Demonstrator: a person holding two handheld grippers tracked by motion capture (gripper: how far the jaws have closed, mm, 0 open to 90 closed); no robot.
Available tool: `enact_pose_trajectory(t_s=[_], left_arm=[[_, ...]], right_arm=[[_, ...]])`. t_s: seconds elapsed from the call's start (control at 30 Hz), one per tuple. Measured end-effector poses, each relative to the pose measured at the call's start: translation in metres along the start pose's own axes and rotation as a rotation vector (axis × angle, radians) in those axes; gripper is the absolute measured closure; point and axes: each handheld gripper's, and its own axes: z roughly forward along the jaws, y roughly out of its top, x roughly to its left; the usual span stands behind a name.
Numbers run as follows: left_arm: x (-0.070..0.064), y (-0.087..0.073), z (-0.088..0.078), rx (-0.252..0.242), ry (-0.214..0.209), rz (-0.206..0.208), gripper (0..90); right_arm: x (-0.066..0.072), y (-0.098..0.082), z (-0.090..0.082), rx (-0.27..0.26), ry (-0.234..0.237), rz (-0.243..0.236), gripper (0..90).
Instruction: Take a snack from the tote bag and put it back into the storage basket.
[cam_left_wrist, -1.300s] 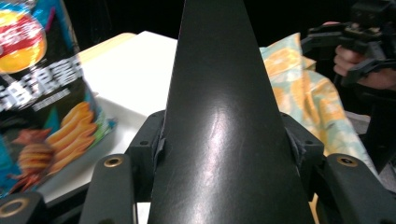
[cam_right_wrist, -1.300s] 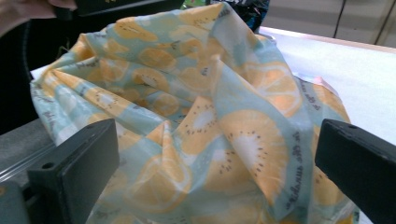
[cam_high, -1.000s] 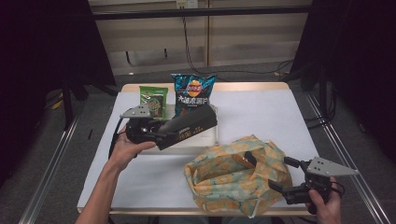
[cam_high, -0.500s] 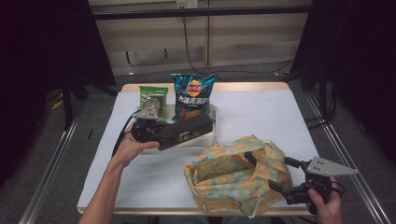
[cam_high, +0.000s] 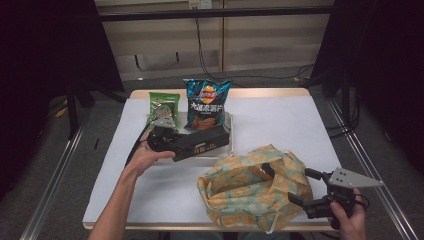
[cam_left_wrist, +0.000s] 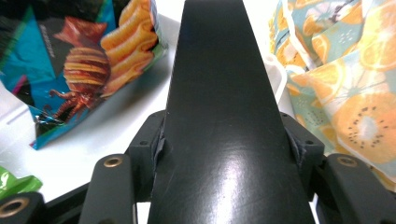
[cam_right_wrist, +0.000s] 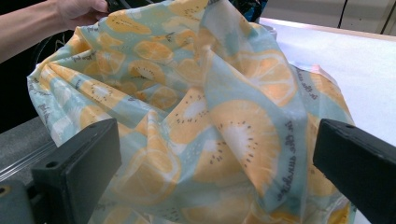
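Nearest me, my right gripper (cam_high: 300, 189) is standing with its jaws wide, the bag (cam_high: 255, 187) between them but unpinched, its fruit-print cloth bulging toward the camera in the right gripper view. Beyond the bag, my left gripper (cam_high: 176, 145) is clamping a black box (cam_high: 202, 144), holding it low over the white tray (cam_high: 231, 131) just behind the bag. Behind the box, a blue packet (cam_high: 205, 103) and a green packet (cam_high: 162, 107) are leaning at the tray's far side.
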Motion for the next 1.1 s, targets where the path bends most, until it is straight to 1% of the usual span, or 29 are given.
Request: enact_pose_trajectory(t_s=[0.07, 0.1, 0.13, 0.17, 0.2, 0.23, 0.27, 0.33, 0.37, 0.4, 0.47, 0.5, 0.53, 0.57, 0.6, 0.63, 0.67, 0.7, 0.77, 0.8, 0.83, 0.87, 0.9, 0.93, 0.97, 1.0, 1.03, 1.07, 1.1], left_arm=[[0.001, -0.001, 0.003, 0.015, -0.003, 0.007, 43.3], [0.001, -0.001, 0.005, 0.005, -0.001, -0.007, 43.3], [0.002, -0.001, 0.006, 0.0, 0.006, -0.004, 43.3], [0.003, -0.001, 0.006, 0.006, 0.009, -0.002, 43.3], [0.003, -0.001, 0.008, -0.001, 0.001, -0.01, 43.3], [0.005, -0.001, 0.007, 0.009, 0.002, -0.007, 43.3], [0.006, -0.002, 0.008, -0.004, -0.001, -0.015, 43.2], [0.008, -0.002, 0.009, -0.012, -0.002, -0.021, 43.2], [0.009, -0.002, 0.01, -0.005, -0.004, -0.015, 43.2], [0.009, -0.001, 0.011, -0.007, -0.009, -0.018, 43.1], [0.01, 0.002, 0.013, 0.01, -0.003, -0.006, 43.1], [0.01, 0.004, 0.015, 0.019, -0.009, -0.002, 43.1], [0.01, 0.005, 0.017, 0.016, -0.007, -0.009, 43.0], [0.011, 0.008, 0.016, 0.048, 0.006, 0.011, 42.9], [0.013, 0.008, 0.018, 0.053, 0.006, 0.005, 42.9], [0.014, 0.008, 0.018, 0.048, 0.003, -0.005, 42.9], [0.015, 0.008, 0.018, 0.053, 0.005, -0.006, 42.8], [0.016, 0.007, 0.019, 0.041, 0.001, -0.012, 42.7], [0.017, 0.007, 0.019, 0.047, 0.007, -0.013, 42.2], [0.018, 0.006, 0.021, 0.024, 0.0, -0.027, 41.8], [0.02, 0.006, 0.021, 0.045, 0.019, -0.014, 41.0], [0.02, 0.006, 0.022, 0.034, 0.024, -0.031, 39.6], [0.021, 0.007, 0.023, 0.044, 0.033, -0.036, 37.8], [0.022, 0.006, 0.024, 0.037, 0.039, -0.035, 36.5], [0.022, 0.006, 0.025, 0.04, 0.041, -0.04, 34.9], [0.022, 0.005, 0.025, 0.053, 0.041, -0.04, 34.3], [0.022, 0.004, 0.026, 0.052, 0.043, -0.047, 34.5], [0.022, 0.004, 0.026, 0.064, 0.048, -0.046, 34.1], [0.023, 0.003, 0.027, 0.042, 0.039, -0.048, 34.5]], right_arm=[[0.0, 0.0, 0.0, 0.003, 0.002, -0.001, 0.8], [0.0, -0.001, 0.0, 0.006, 0.001, 0.001, 0.8], [0.0, -0.001, 0.0, 0.008, 0.003, 0.0, 0.8], [0.0, -0.001, 0.001, 0.007, 0.003, 0.004, 0.8], [0.0, -0.001, 0.001, 0.008, 0.005, 0.002, 0.8], [0.0, -0.001, 0.001, 0.008, 0.006, 0.001, 0.8], [0.001, -0.001, 0.001, 0.006, 0.005, 0.002, 0.8], [0.0, -0.001, 0.001, 0.008, 0.007, 0.0, 0.7], [0.0, -0.001, 0.001, 0.009, 0.007, 0.001, 0.7], [0.0, -0.001, 0.001, 0.009, 0.006, 0.0, 0.7], [0.0, -0.001, 0.001, 0.009, 0.006, -0.001, 0.7], [0.0, -0.001, 0.001, 0.009, 0.006, 0.0, 0.7], [0.0, -0.001, 0.001, 0.009, 0.006, 0.002, 0.7], [0.0, -0.001, 0.001, 0.009, 0.01, 0.0, 0.7], [0.0, -0.001, 0.001, 0.01, 0.01, 0.0, 0.7], [0.0, -0.001, 0.001, 0.009, 0.007, 0.0, 0.7], [0.0, -0.001, 0.001, 0.01, 0.008, 0.0, 0.7], [0.0, -0.001, 0.001, 0.009, 0.008, 0.0, 0.7], [-0.001, -0.001, 0.001, 0.01, 0.009, 0.004, 0.7], [-0.001, -0.002, 0.001, 0.013, 0.009, 0.006, 0.6], [-0.001, -0.002, 0.001, 0.016, 0.01, 0.007, 0.6], [-0.002, -0.002, 0.002, 0.016, 0.013, 0.004, 0.6], [-0.002, -0.002, 0.002, 0.017, 0.015, 0.003, 0.7], [-0.001, -0.002, 0.002, 0.018, 0.014, 0.003, 0.6], [-0.001, -0.002, 0.002, 0.017, 0.013, 0.004, 0.6], [-0.001, -0.002, 0.001, 0.017, 0.015, 0.003, 0.6], [-0.001, -0.002, 0.002, 0.016, 0.015, 0.005, 0.6], [-0.001, -0.002, 0.002, 0.019, 0.016, 0.004, 0.6], [-0.002, -0.002, 0.002, 0.02, 0.018, 0.008, 0.6]])
